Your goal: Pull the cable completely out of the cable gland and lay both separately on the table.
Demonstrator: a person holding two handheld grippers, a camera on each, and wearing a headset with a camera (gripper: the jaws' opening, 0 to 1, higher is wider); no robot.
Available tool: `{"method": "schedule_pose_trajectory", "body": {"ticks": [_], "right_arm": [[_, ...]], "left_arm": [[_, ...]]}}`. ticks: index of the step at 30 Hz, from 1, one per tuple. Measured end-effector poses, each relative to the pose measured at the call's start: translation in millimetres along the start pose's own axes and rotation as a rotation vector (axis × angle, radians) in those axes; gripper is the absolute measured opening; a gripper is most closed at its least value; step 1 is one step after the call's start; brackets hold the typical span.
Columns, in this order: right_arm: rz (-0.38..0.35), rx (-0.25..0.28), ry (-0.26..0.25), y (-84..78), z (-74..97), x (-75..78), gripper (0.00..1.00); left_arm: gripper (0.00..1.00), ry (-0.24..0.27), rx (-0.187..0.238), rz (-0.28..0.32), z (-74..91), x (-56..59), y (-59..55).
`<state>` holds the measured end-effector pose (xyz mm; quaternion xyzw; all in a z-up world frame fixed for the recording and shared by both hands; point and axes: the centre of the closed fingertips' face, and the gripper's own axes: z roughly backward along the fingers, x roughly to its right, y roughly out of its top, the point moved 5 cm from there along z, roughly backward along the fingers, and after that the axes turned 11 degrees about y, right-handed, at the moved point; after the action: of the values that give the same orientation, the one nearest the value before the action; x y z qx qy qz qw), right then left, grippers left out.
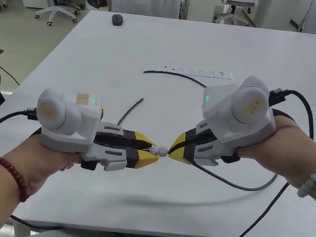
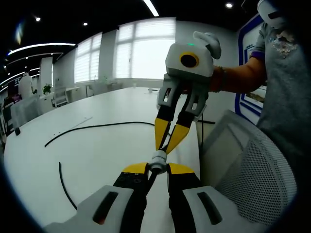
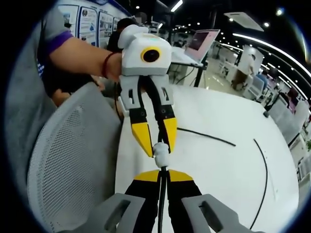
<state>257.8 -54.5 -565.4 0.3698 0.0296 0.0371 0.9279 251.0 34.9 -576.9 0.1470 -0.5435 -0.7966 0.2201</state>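
Observation:
A small white cable gland (image 1: 159,150) hangs above the white table (image 1: 148,44) between the two yellow-tipped grippers. My left gripper (image 1: 156,151) comes in from the left and is shut on the gland (image 2: 157,162). Facing it tip to tip, my right gripper (image 1: 171,151) is shut on the black cable (image 3: 162,194) right behind the gland (image 3: 160,150). The cable runs back between the right jaws and trails out under that gripper (image 1: 232,184). In the left gripper view the right gripper (image 2: 167,141) points down at the gland.
Two loose black cables lie on the table, a short one (image 1: 129,111) and a long one (image 1: 175,75). A white power strip (image 1: 197,72) lies behind them and a dark mouse (image 1: 117,19) at the far edge. A grey mesh chair (image 3: 73,160) stands near the table edge.

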Motion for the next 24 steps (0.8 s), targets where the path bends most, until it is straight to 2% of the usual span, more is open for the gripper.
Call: {"method": "schedule_pose_trajectory", "body": {"ticks": [2,4,7,14,24], "right_arm": [[0.014,-0.044,-0.011,-8.3,1.9,1.4,0.00],[-0.002,-0.030,-0.005,-12.6,5.0,1.1,0.00],[-0.008,-0.057,-0.013,-24.5,9.0,2.5,0.00],[-0.025,-0.073,-0.014,-43.2,14.5,2.7,0.00],[-0.050,-0.152,-0.028,-73.6,16.9,9.0,0.00]], "left_arm": [[0.15,0.009,-0.010,-0.011,2.0,-2.3,-1.6],[0.15,0.010,-0.011,-0.008,6.2,-3.8,-2.6],[0.15,0.022,-0.015,-0.008,12.7,-6.7,-4.5],[0.15,0.039,-0.027,-0.004,20.6,-10.8,-10.0],[0.15,0.060,-0.034,0.003,27.5,-17.1,-12.9]]}}
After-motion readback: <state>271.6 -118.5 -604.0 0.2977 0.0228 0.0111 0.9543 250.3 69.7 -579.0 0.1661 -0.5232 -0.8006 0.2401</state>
